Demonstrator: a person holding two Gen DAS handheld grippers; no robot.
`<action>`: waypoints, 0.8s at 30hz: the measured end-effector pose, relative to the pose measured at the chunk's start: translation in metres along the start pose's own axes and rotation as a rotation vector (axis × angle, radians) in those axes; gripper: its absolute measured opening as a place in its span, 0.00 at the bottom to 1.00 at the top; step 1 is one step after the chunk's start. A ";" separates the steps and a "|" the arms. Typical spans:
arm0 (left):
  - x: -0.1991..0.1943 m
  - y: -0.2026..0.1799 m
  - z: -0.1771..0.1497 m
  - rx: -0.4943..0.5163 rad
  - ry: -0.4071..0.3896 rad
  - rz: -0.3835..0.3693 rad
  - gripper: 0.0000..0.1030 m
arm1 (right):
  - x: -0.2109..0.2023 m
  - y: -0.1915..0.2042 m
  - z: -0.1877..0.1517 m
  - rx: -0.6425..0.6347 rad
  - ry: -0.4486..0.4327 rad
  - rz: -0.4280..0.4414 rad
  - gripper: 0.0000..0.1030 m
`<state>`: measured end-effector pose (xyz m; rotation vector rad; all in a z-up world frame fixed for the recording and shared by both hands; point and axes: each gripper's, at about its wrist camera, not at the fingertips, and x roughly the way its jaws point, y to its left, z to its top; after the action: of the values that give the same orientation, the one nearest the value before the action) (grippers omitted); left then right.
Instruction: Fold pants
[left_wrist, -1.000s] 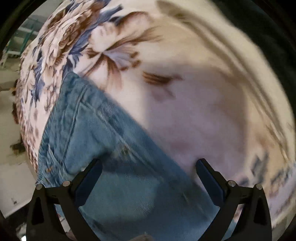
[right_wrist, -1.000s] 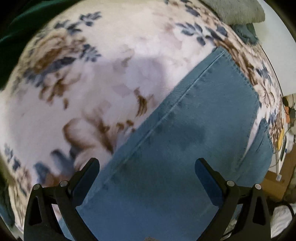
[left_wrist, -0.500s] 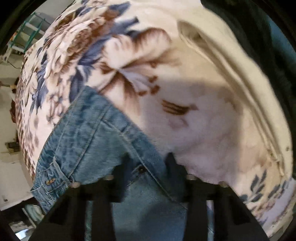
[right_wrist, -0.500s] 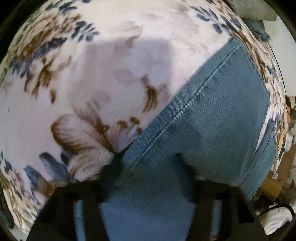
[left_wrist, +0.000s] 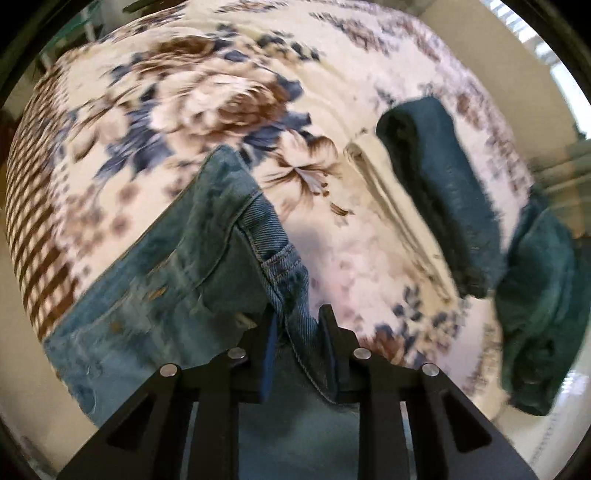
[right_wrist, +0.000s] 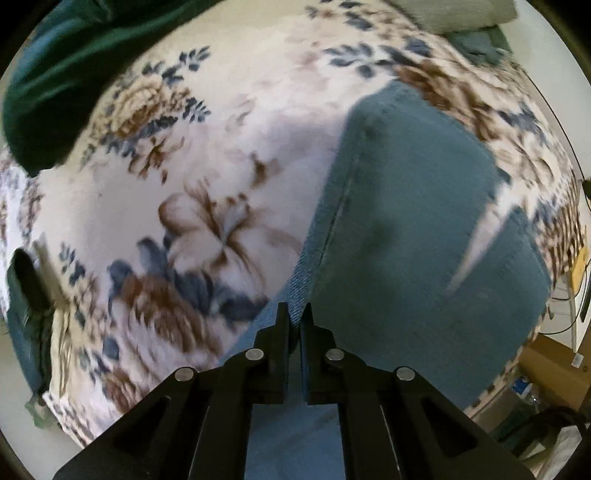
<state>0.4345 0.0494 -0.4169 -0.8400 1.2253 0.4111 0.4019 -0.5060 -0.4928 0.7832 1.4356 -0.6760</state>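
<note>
Blue denim pants (left_wrist: 177, 266) lie on a floral blanket (left_wrist: 207, 96). My left gripper (left_wrist: 299, 325) is shut on the waistband edge of the pants and holds it lifted, so the denim bunches up in front of the fingers. In the right wrist view the pant legs (right_wrist: 413, 221) stretch away to the upper right over the floral blanket (right_wrist: 207, 192). My right gripper (right_wrist: 294, 317) is shut on the side seam edge of the pants and holds it raised off the blanket.
A dark teal garment (left_wrist: 443, 192) and a cream cloth (left_wrist: 384, 184) lie on the blanket to the right of the left gripper. Dark green fabric (right_wrist: 66, 66) sits at upper left in the right wrist view. A cardboard box (right_wrist: 554, 369) stands on the floor beyond the bed edge.
Both grippers went from open above the denim to shut on its edge, then rose and pulled back, lifting the pants off the blanket. More of the bed shows now.
</note>
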 end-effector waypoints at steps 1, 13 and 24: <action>-0.017 0.011 -0.010 -0.001 -0.007 -0.021 0.18 | -0.011 -0.008 -0.003 -0.009 -0.014 0.007 0.04; -0.013 0.179 -0.098 -0.106 0.072 -0.085 0.07 | -0.055 -0.139 -0.095 -0.075 -0.071 -0.089 0.04; 0.048 0.237 -0.115 -0.120 0.147 -0.022 0.06 | 0.026 -0.185 -0.125 -0.086 0.061 -0.118 0.13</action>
<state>0.2119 0.1081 -0.5530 -0.9998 1.3357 0.4145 0.1798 -0.5130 -0.5279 0.6611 1.5651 -0.6806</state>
